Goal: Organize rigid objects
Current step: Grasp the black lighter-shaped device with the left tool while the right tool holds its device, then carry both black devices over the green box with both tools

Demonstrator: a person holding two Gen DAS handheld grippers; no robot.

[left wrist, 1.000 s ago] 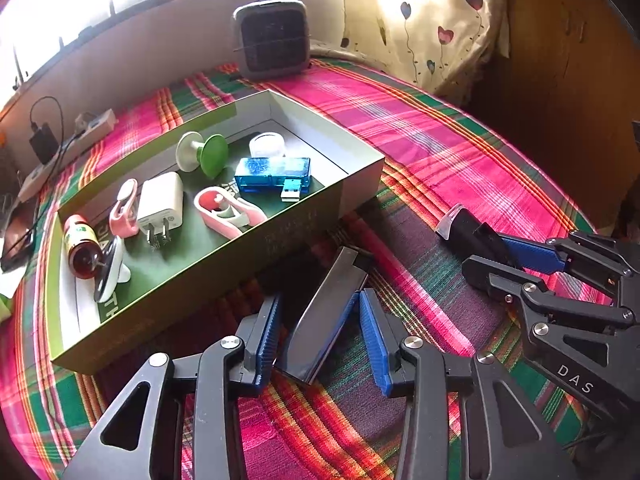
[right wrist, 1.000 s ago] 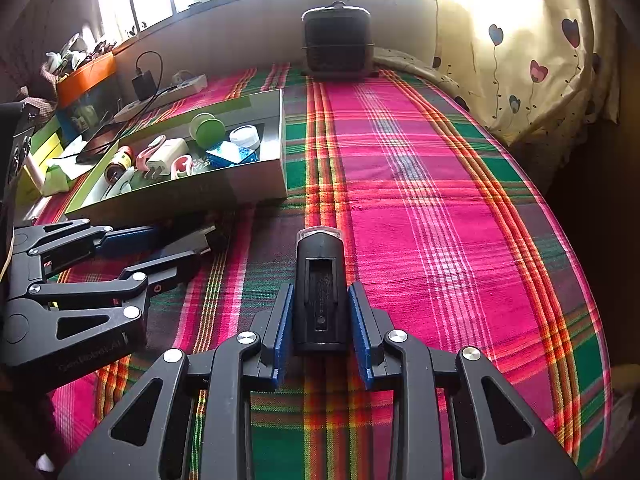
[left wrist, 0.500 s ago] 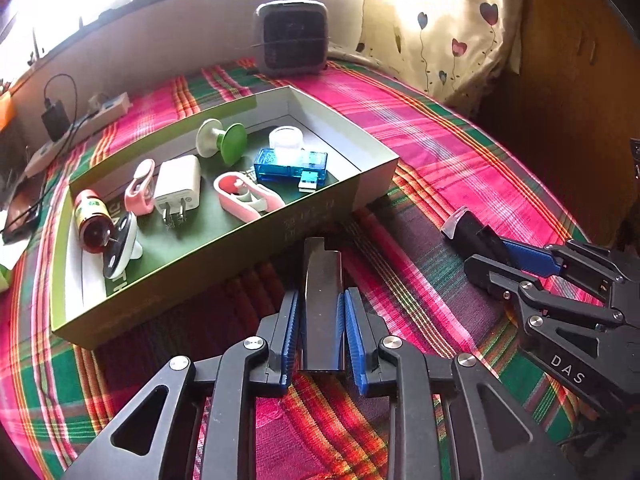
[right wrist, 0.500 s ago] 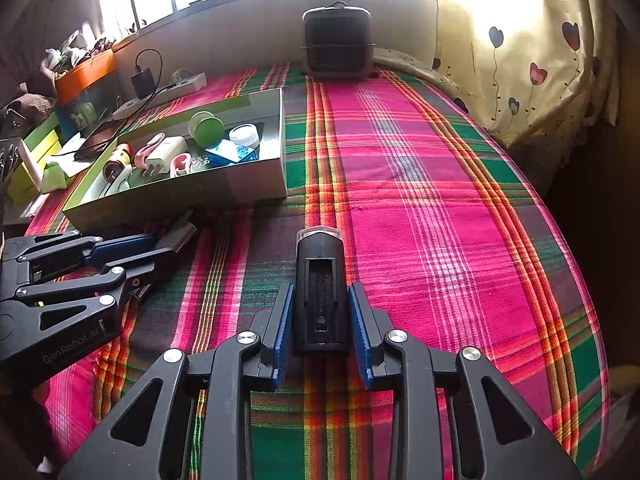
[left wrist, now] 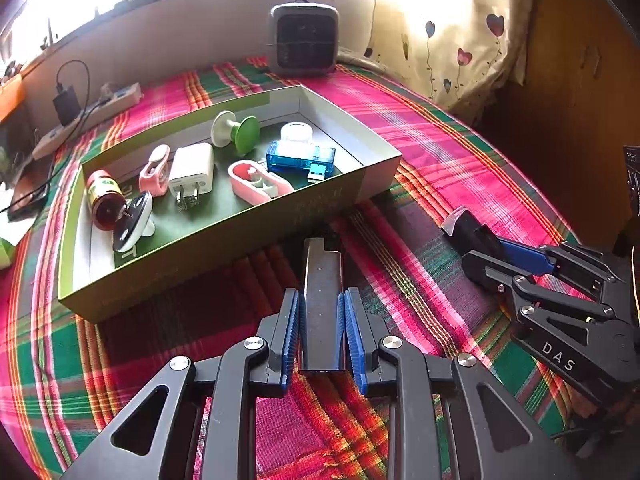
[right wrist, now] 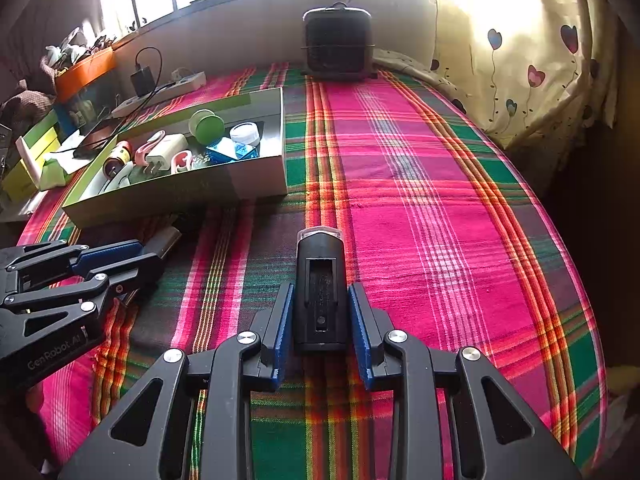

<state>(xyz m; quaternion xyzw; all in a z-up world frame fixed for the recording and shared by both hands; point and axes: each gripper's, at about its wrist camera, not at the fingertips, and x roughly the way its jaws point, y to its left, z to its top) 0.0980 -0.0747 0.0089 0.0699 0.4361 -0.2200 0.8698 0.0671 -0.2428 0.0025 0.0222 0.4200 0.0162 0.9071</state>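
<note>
Presently, in the left wrist view, the left tool (left wrist: 322, 322) was clenched on a flat dark bar (left wrist: 321, 280), its blue pads pressed against the bar's two long sides so that the piece lay lengthwise along the fingers and pointed at the green box (left wrist: 224, 240). That alignment probably served to carry the bar over the near wall end-first. The box rested on the plaid cloth (left wrist: 440, 160) and already contained a white charger (left wrist: 191, 168), a blue USB device (left wrist: 301, 159), a pink clip (left wrist: 256, 184) and a small brown bottle (left wrist: 103, 200), laid side by side with free floor between them. The right tool (left wrist: 484, 246) appeared at the right edge, well apart from the box. In the right wrist view, the right tool (right wrist: 320, 320) gripped a black light-like device (right wrist: 320, 280) by its sides, clear lens forward, held low over the cloth. The grip was taken near the rear of the body, which probably left the front end free for setting down. The box (right wrist: 180, 196) lay ahead to the left, with the left tool (right wrist: 132, 256) close before its near wall.
</note>
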